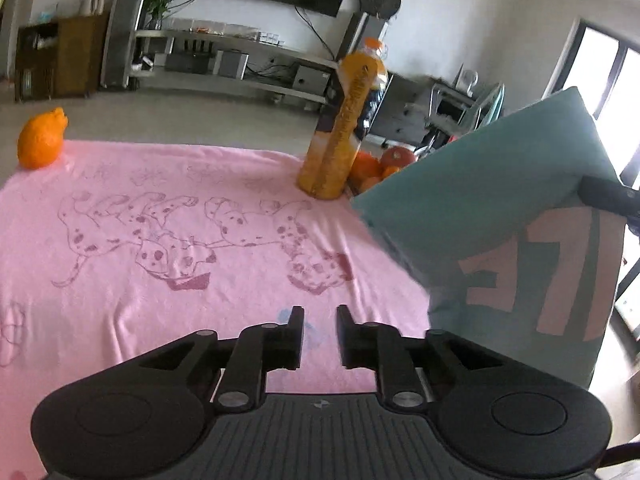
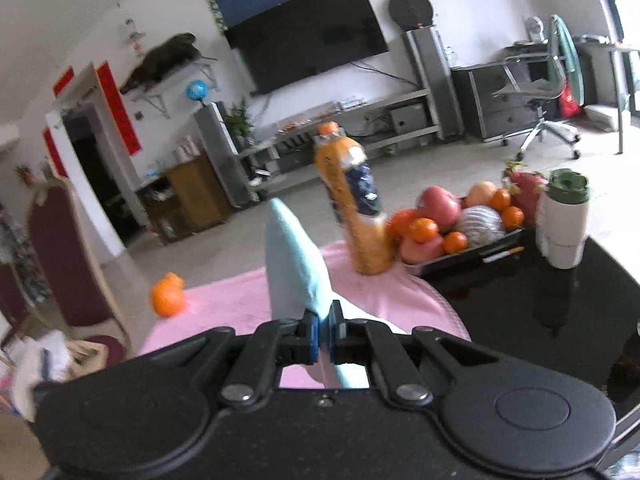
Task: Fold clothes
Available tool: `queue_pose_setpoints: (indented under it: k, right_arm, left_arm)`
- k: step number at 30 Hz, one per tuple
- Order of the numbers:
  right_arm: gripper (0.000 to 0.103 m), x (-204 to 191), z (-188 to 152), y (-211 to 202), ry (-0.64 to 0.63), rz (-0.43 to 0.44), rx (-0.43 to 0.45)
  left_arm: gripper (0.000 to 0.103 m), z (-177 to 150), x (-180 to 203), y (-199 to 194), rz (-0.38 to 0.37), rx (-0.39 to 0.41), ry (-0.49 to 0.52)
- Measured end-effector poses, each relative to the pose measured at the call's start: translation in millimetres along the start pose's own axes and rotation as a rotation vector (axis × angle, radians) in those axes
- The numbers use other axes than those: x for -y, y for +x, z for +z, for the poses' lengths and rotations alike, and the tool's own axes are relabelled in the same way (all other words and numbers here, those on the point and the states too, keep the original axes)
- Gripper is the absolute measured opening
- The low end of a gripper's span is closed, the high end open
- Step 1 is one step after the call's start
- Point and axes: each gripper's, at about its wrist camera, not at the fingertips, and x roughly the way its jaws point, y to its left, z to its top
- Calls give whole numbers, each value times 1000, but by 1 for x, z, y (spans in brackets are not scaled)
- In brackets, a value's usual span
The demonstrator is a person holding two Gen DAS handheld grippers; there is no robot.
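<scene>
Through my left wrist view, going left to right: a lumpy orange citrus fruit [image 1: 40, 140] sits at the upper left on the far edge of the pink towel printed with spotted dogs [image 1: 160, 220], which fills the middle of the frame. My left gripper [image 1: 320, 320] sits at lower centre over that towel, its black fingers [image 1: 296, 328] parted a little with nothing between them. Upper centre, a tall orange juice bottle [image 1: 344, 120] stands on the towel's far edge. At the right, the teal garment with large pink lettering [image 1: 500, 200] hangs lifted off the towel, its upper right corner caught by the dark tip of my right gripper [image 1: 608, 196].

In my right wrist view, the same fruit [image 2: 168, 294] lies at left of centre. At lower centre, my right gripper [image 2: 320, 332] is pinched tight on a fold of the garment [image 2: 292, 260], which rises pale blue from the jaws. The bottle [image 2: 356, 204] stands just right of it, then a black tray of mixed fruit [image 2: 472, 256] on the glossy black table [image 2: 560, 320], and a white cup with a green lid [image 2: 564, 216] at far right.
</scene>
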Motion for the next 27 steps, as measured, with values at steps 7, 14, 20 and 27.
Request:
queue_pose_setpoints:
  k: [7, 14, 20, 27]
  right_arm:
    - [4, -17, 16, -6, 89, 151, -43]
    - [4, 69, 3, 58, 365, 93, -152]
    - [5, 229, -39, 157, 647, -115, -293]
    - [12, 290, -80, 169, 745, -68, -300]
  left_arm:
    - [22, 16, -31, -16, 48, 48, -61]
    - [24, 18, -31, 11, 104, -8, -35]
    - [27, 2, -23, 51, 134, -135, 9]
    - [48, 17, 3, 121, 2, -247, 33]
